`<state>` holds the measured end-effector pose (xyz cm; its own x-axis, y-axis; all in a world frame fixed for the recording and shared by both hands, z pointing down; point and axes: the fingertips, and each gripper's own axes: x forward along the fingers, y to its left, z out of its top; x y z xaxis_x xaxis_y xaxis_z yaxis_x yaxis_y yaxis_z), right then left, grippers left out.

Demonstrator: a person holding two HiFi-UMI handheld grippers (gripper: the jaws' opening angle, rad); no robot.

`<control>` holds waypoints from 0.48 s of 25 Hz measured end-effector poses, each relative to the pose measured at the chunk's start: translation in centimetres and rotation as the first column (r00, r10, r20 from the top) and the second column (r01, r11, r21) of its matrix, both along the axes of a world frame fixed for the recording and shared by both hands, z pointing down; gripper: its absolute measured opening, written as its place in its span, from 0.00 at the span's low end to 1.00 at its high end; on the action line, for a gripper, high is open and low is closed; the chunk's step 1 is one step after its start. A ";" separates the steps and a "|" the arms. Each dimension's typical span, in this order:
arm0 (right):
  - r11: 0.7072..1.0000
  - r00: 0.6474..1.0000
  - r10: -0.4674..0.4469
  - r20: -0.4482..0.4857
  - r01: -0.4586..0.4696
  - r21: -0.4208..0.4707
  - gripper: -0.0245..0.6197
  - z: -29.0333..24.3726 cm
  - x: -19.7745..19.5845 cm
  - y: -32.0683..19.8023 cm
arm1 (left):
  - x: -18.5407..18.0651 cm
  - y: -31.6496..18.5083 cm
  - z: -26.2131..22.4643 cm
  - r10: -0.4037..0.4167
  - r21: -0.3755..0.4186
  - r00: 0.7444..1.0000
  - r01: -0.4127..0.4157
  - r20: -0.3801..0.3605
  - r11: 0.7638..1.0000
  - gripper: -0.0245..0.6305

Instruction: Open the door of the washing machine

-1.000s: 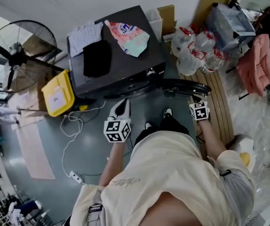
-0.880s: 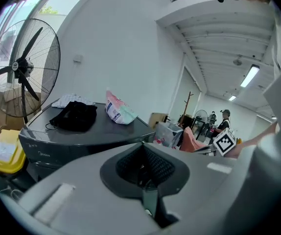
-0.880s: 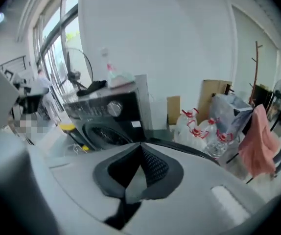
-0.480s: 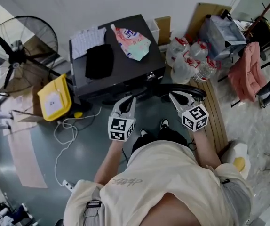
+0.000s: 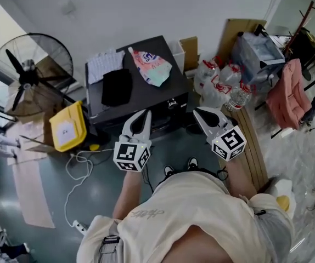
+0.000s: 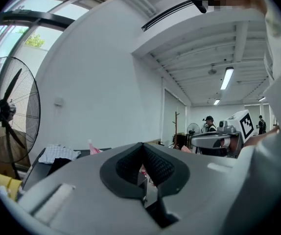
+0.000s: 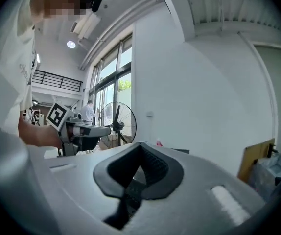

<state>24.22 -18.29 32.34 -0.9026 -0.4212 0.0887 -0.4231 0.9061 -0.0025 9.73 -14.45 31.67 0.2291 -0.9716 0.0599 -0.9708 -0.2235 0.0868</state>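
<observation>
While the person holds both out level, the left gripper and right gripper each have jaws pressed together on nothing. Just beyond them, the dark washing machine stands against the wall, clothes lying on top.

Bottles (right side) apparently crowd the washing machine.

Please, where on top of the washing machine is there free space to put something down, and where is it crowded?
The front right part of the washing machine top is bare, bordered by the black cloth and the colourful pouch. The back left is crowded: the checked cloth lies there.
</observation>
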 end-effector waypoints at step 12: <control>0.999 0.999 0.011 0.038 -0.013 0.051 0.04 -2.5 0.9 -2.7 | -3.7 -0.3 -2.9 -0.152 0.036 0.987 0.151 0.049 0.988 0.06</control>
